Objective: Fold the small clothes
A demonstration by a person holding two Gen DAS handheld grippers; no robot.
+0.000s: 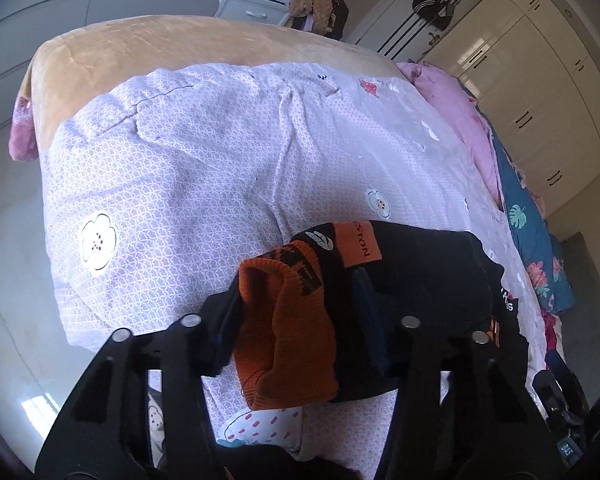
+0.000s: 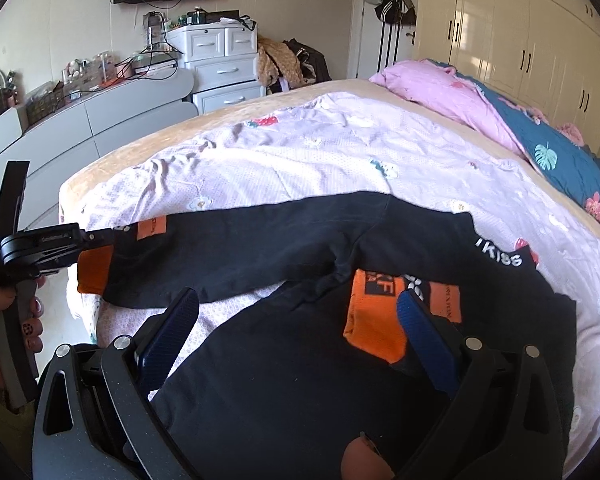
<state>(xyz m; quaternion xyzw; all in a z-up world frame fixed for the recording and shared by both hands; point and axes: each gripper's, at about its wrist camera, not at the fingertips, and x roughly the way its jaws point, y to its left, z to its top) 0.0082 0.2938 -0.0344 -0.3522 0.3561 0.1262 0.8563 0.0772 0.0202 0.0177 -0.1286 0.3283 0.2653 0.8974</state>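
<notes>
1. We see a small pair of black trousers [image 2: 260,248] with orange cuffs lying on a bed covered by a pale lilac quilt [image 1: 204,168]. One leg stretches out flat across the quilt toward the left of the right wrist view; the other leg lies nearer us, with its cuff doubled back toward the crotch.

2. The left gripper [image 2: 100,236] reaches in from the left edge of the right wrist view, held by a hand [image 2: 4,320]. Its jaws stand narrow, pinched on the orange cuff [image 1: 288,320] of the outstretched leg; in the left wrist view that cuff bunches up between the two fingers.

3. The right gripper [image 2: 296,344] hovers over the nearer leg. Its jaws stand wide, the blue pads [image 2: 168,332] well apart, with black cloth and the second orange cuff [image 2: 374,320] lying between them but not pressed.

4. We judge the fold as begun but far from finished: the nearer leg looks partly doubled over, while the far leg is fully extended and the waist end, marked with white lettering [image 2: 500,254], is not yet tucked.

5. What seems left: bring the gripped cuff across so the legs lie together, then fold the length into a compact bundle.

6. A pink blanket [image 2: 440,92] and a teal floral duvet [image 2: 560,160] lie further back on the bed.
</notes>
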